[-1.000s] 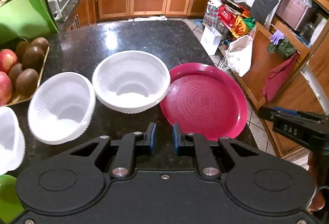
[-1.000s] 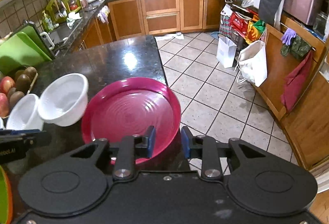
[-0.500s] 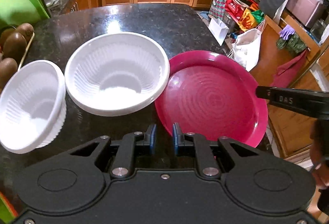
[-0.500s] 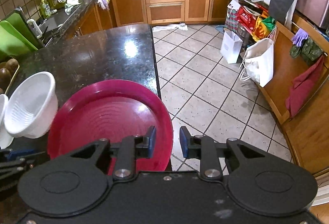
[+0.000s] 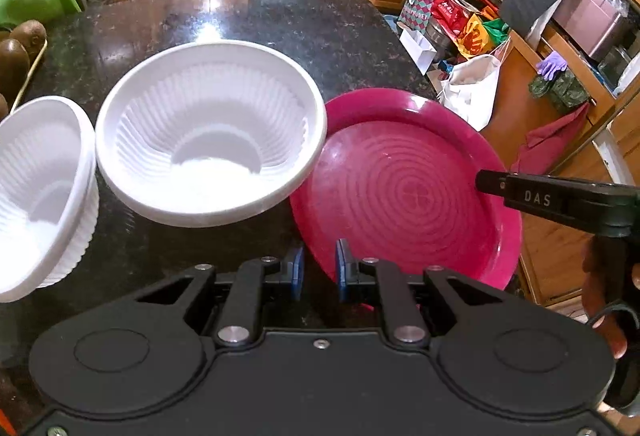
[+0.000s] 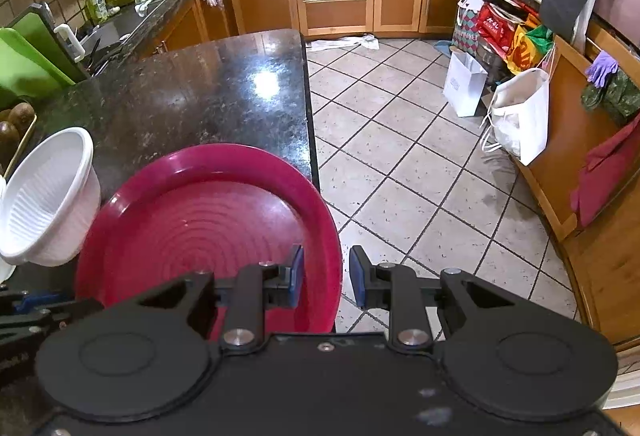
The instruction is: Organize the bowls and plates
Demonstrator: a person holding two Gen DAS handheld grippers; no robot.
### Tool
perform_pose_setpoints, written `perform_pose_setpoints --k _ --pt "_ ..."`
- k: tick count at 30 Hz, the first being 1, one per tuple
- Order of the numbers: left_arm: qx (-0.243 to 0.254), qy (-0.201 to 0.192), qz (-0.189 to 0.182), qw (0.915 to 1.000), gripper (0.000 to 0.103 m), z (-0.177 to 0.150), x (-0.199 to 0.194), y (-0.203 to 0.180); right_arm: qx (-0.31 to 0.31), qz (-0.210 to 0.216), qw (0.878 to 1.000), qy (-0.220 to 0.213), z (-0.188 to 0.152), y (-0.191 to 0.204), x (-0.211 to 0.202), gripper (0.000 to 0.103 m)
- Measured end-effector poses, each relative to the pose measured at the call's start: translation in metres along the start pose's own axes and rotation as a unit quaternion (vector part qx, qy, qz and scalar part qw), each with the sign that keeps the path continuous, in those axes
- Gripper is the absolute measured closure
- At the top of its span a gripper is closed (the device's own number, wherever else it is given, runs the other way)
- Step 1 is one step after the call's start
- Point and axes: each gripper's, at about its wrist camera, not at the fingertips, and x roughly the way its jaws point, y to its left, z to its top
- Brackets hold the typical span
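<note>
I counted two white ribbed bowls (image 5: pixel 208 131) (image 5: pixel 40 191) and one magenta plate (image 5: pixel 404 187) on the worktop (image 5: pixel 248 19). At its left edge lay at least three kiwifruit (image 5: pixel 28 33), partly cut off.

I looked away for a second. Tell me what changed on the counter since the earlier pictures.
Both grippers came down closer to the red plate; the right gripper now straddles its rim, not gripping. The left gripper holds nothing. White bowls and plate stayed put.
</note>
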Motion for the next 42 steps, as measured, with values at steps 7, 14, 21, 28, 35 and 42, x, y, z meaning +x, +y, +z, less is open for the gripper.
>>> perform_pose_setpoints --k 7,14,21,28,35,42 --pt "-0.001 0.001 0.003 1.0 0.082 0.006 0.006 -0.001 0.006 0.003 1.0 -0.001 0.005 -0.002 0.003 0.083" --pt "0.015 0.007 0.011 0.9998 0.082 0.0 0.001 0.001 -0.029 -0.009 1.0 0.0 -0.008 0.01 -0.007 0.085" --pt "0.03 0.025 0.014 0.9991 0.083 -0.02 -0.015 0.015 -0.041 -0.008 0.999 0.008 -0.034 0.026 -0.03 0.086" --pt "0.055 0.05 0.018 0.9971 0.083 -0.045 -0.038 0.025 -0.032 -0.002 0.999 0.027 -0.07 0.044 -0.059 0.086" --pt "0.061 0.057 0.019 0.9963 0.083 -0.053 -0.046 0.033 -0.042 0.004 0.999 0.033 -0.092 0.057 -0.077 0.087" --pt "0.06 0.047 0.02 0.9969 0.082 -0.044 -0.044 0.034 -0.023 0.004 0.999 0.022 -0.074 0.049 -0.07 0.086"
